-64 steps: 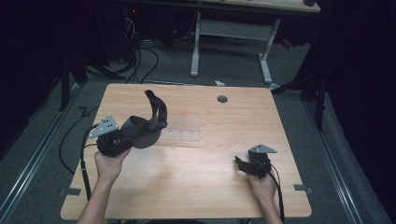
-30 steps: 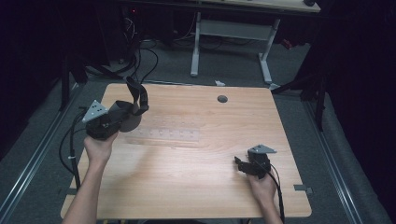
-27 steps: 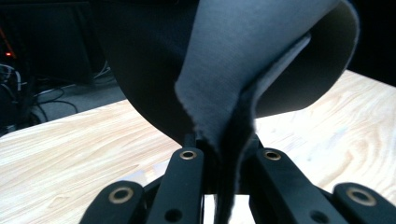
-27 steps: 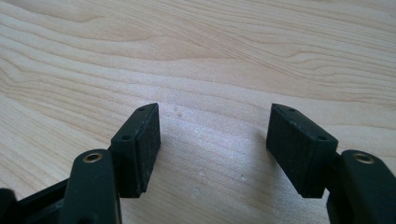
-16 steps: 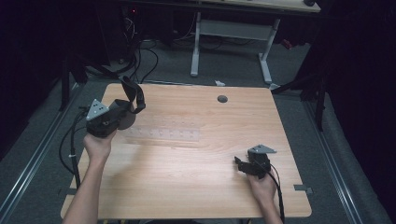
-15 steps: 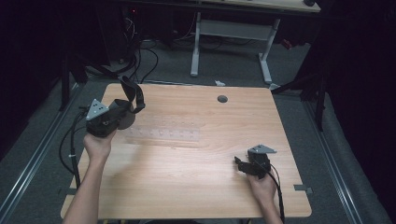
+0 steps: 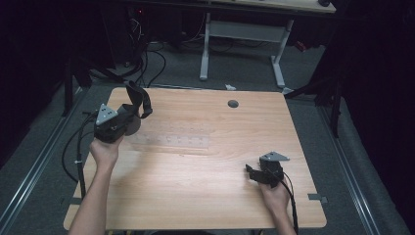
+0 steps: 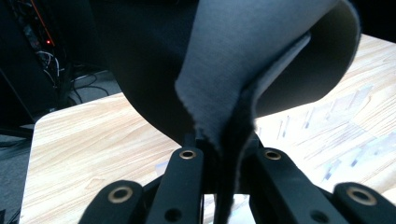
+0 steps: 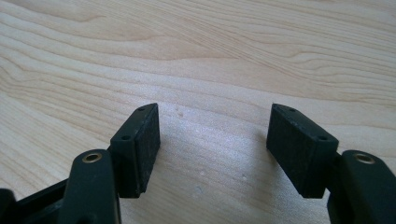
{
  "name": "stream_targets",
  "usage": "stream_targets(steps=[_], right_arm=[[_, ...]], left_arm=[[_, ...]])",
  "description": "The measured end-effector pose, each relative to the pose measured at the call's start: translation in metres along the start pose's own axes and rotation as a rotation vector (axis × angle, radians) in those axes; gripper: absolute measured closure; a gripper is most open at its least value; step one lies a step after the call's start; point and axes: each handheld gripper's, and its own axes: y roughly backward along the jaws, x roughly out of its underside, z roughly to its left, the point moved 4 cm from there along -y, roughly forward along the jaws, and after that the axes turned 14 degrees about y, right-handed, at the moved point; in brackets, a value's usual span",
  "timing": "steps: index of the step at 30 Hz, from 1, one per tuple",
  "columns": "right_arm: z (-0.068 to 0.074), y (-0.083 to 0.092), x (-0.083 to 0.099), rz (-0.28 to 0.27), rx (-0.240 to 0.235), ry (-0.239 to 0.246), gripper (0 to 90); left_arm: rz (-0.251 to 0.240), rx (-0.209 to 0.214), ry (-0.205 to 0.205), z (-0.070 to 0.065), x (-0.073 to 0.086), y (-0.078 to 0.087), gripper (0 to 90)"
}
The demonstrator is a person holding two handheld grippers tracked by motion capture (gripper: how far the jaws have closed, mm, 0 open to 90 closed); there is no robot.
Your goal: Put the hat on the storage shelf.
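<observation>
So the left gripper, clamped on the dark mat, has carried it from mid-bench to the far-left corner; looks like relocation. Right gripper sits wide, empty.

Dark cloth runs past the top edge, hiding the left jaws' tips

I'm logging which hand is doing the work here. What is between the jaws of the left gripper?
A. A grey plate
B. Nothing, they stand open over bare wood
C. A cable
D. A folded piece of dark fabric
D: in the left gripper view the left gripper has its jaws closed on a folded piece of dark fabric that curls up above the table.
</observation>
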Motion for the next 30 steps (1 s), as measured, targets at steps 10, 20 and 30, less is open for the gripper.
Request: stream_targets(steps=[10,20,30], right_arm=[[0.000,0.000,0.000,0.000,-0.001,0.001,35.1],[0.001,0.000,0.000,0.001,-0.002,0.002,34.7],[0.001,0.000,0.000,0.002,-0.001,0.000,34.6]], left_arm=[[0.010,-0.011,-0.001,0.005,0.009,-0.004,85.5],[0.007,-0.033,0.018,0.014,0.022,-0.003,85.4],[0.032,-0.040,0.054,0.019,0.030,0.002,84.0]])
